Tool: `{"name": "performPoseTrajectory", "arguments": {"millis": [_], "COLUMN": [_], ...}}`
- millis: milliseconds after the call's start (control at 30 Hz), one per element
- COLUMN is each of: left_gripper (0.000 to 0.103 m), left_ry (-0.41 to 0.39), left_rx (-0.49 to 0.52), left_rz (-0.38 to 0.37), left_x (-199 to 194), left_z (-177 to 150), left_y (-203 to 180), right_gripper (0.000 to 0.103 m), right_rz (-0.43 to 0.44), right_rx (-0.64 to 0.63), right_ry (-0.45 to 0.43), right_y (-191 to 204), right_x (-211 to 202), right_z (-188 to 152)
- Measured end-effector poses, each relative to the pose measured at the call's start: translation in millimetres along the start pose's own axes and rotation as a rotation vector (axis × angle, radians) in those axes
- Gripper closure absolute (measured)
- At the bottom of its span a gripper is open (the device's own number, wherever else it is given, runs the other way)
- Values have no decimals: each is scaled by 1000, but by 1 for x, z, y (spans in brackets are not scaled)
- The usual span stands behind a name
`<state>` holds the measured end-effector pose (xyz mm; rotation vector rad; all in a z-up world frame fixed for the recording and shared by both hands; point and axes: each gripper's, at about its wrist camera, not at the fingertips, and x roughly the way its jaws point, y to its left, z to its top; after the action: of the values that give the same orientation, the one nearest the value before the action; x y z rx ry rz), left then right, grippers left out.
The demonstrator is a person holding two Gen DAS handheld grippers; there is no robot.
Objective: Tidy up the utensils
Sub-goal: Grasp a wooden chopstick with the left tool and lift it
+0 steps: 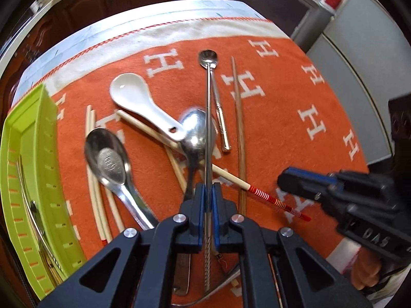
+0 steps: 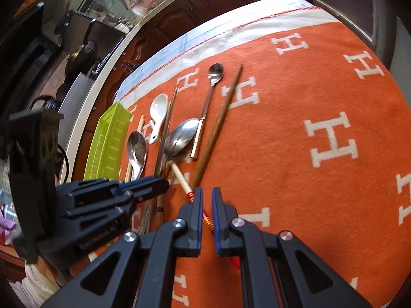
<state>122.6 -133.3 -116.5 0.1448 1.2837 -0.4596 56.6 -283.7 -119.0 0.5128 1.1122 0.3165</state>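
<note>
My left gripper is shut on a thin steel chopstick, which runs straight ahead over the pile. Under it lie two large metal spoons, a white ceramic spoon, a small long-handled spoon, a brown wooden chopstick and cream chopsticks. A cream chopstick with a red-striped end lies on the cloth. My right gripper hovers just above that striped end, its jaws nearly together with nothing pinched between them. The left gripper also shows in the right wrist view.
A lime-green slotted tray stands at the left edge of the orange cloth and holds some metal utensils. The cloth's right half bears only white H letters. Dark cabinets lie beyond the far table edge. A hand holds the right gripper.
</note>
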Motion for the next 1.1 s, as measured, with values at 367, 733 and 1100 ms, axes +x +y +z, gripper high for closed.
{"name": "performPoseTrajectory", "arguments": {"millis": [367,733,1100], "left_gripper": [100,100,100], "left_ry": [-55,-117,-129], "left_rx": [-132,-181,-213], "left_rz": [-74,-109,-137], "left_x": [-44,-75,-87], "left_z": [-6,-9,-26], "left_y": [32,48,57], "right_gripper": [96,103,103], "right_rz": [-25,-106,-93], "right_rx": [-192,-268,-305], "right_ry": [67,110,76], "right_y": [43,54,60], "right_x": [30,52,16], "right_z": [3,9,-2]}}
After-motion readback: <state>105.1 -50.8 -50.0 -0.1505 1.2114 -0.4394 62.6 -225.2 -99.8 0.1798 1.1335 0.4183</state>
